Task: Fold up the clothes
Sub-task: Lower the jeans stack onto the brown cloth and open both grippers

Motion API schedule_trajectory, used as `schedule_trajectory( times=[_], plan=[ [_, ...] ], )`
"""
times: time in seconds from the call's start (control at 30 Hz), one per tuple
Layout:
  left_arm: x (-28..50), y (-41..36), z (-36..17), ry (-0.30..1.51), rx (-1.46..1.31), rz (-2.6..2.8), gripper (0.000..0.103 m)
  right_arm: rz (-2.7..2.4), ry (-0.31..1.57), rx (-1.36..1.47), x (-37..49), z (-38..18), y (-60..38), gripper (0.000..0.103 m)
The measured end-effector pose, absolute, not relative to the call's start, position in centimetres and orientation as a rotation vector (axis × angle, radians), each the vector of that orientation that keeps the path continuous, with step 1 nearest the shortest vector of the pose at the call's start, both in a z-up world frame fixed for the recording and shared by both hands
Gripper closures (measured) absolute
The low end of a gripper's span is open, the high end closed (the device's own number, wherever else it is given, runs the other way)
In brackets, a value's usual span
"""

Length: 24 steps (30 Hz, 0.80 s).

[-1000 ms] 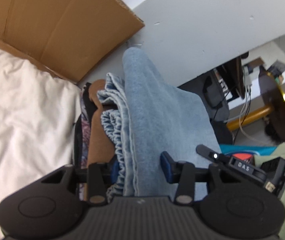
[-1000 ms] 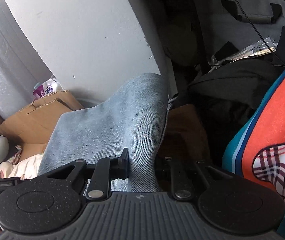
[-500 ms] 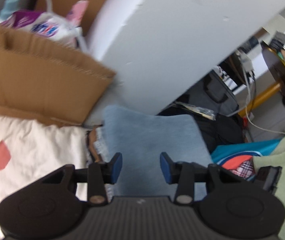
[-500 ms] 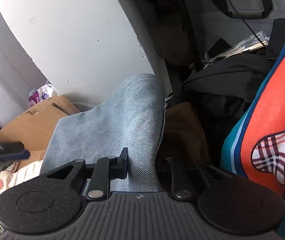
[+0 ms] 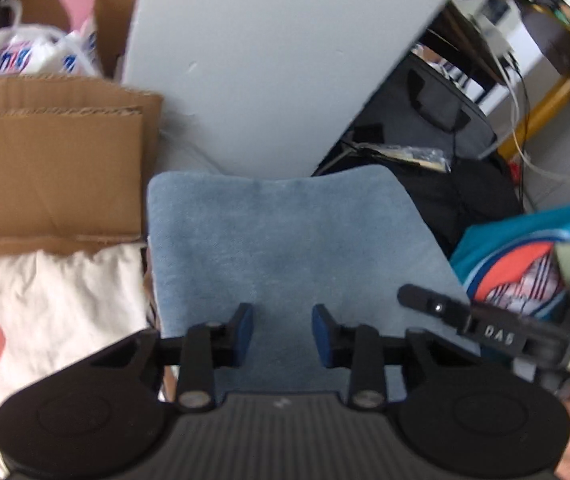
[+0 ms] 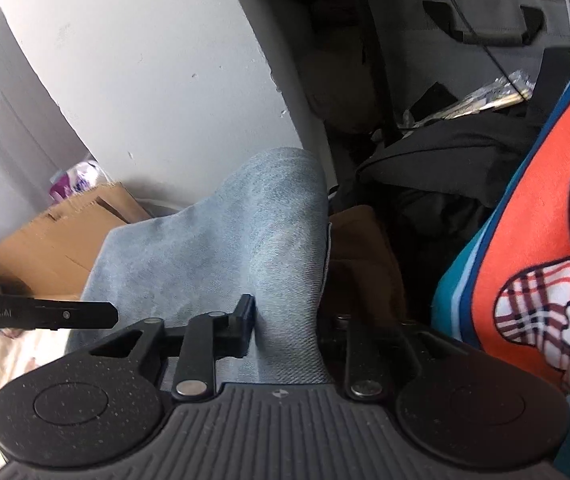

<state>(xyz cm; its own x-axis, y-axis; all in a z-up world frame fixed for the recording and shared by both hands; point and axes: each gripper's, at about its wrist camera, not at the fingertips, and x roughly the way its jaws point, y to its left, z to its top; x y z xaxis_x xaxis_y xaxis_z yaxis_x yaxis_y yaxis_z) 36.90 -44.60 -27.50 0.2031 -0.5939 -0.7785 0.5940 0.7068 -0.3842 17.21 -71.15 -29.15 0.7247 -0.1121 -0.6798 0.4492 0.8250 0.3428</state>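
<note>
- Left hand-held gripper (image 5: 283,334): jaws just narrowed, part-open, empty, above folded blue garment (image 5: 285,240).
- Right hand-held gripper (image 6: 289,324): jaws just widened, garment's edge between; grip uncertain.
- Advice: release fully, withdraw without dragging fold.

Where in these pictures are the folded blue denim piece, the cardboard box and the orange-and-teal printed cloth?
blue denim piece (image 5: 285,240): left wrist view, middle of its flat top face.
cardboard box (image 5: 53,172): left wrist view, on its front flap.
orange-and-teal printed cloth (image 6: 533,240): right wrist view, on the orange area.
</note>
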Motion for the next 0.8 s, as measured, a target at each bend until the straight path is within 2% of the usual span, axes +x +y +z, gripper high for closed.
schedule_trajectory(
  times=[0.1, 0.27, 0.47, 0.8],
  plan=[
    [36.7, -44.5, -28.3, 1.079, 0.012, -0.813, 0.072, -0.352, 0.700, 0.488, 17.1, -29.0, -71.1, 0.065],
    [36.6, -44.5, -29.3, 1.074, 0.032, -0.790, 0.081, -0.391, 0.653, 0.443, 16.1, -27.7, -71.5, 0.064],
    [36.7, -44.8, -29.4, 1.082, 0.051, -0.794, 0.082, -0.355, 0.594, 0.398, 15.5, -26.6, -71.2, 0.064],
    [35.9, -44.3, -30.5, 1.045, 0.035, -0.793, 0.082, -0.308, 0.771, 0.269, 18.7, -31.0, -68.2, 0.064]
  ],
)
